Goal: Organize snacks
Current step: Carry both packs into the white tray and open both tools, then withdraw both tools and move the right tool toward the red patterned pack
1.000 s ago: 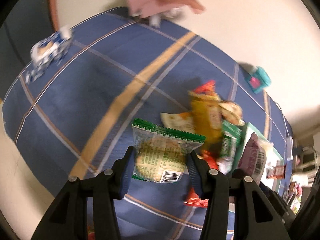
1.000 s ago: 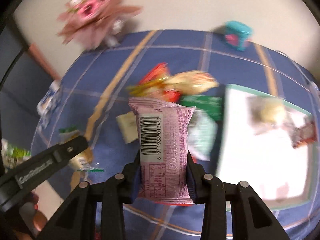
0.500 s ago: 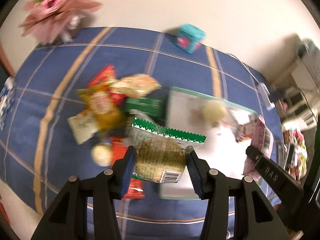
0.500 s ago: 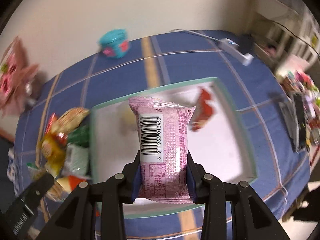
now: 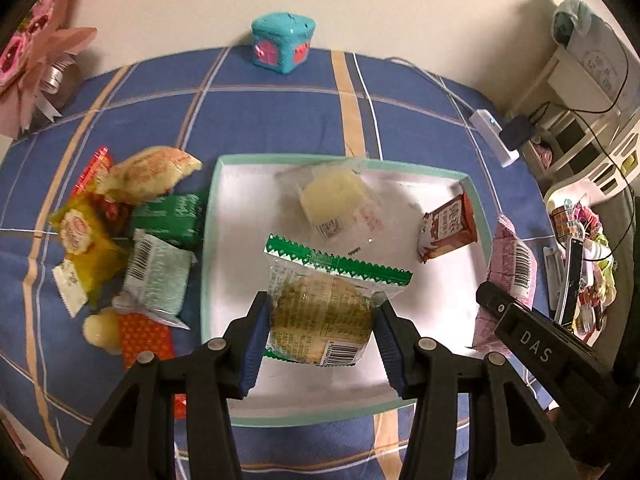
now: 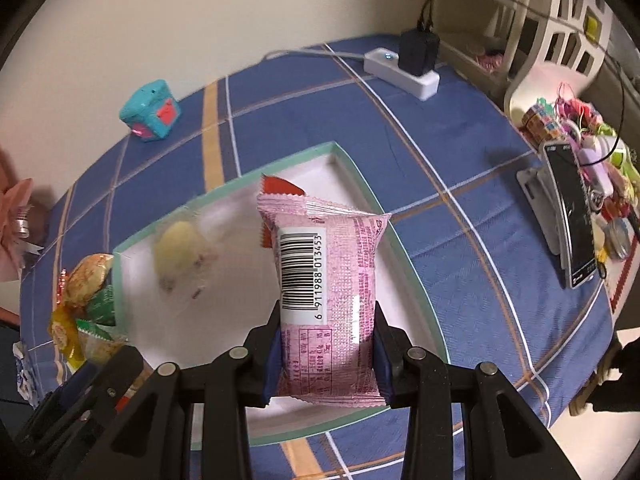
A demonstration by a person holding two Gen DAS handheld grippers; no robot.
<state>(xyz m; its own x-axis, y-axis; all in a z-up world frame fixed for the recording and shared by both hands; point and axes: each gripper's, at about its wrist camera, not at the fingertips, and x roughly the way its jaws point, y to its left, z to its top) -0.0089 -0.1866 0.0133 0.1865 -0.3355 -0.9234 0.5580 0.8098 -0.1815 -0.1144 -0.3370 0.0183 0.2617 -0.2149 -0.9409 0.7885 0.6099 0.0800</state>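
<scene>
My left gripper [image 5: 322, 336] is shut on a clear snack packet with green zigzag edges [image 5: 324, 312], held above the near part of a white tray with a mint rim [image 5: 208, 248]. My right gripper [image 6: 326, 344] is shut on a pink snack packet [image 6: 326, 280] with a barcode, held over the tray's [image 6: 400, 248] near right part. The tray holds a clear packet with a yellow cake [image 5: 340, 204] and a brown-red packet [image 5: 448, 228]. A heap of loose snacks [image 5: 120, 240] lies left of the tray.
A teal cube box [image 5: 282, 42] stands at the table's back edge. A pink paper bouquet [image 5: 36, 52] is at the back left. A white power strip with a black plug [image 6: 404, 66] and a phone on a stand [image 6: 568, 216] sit at the right.
Both grippers have swung right from over the snack heap to over the tray, each still holding its packet. The views are sharper now.
</scene>
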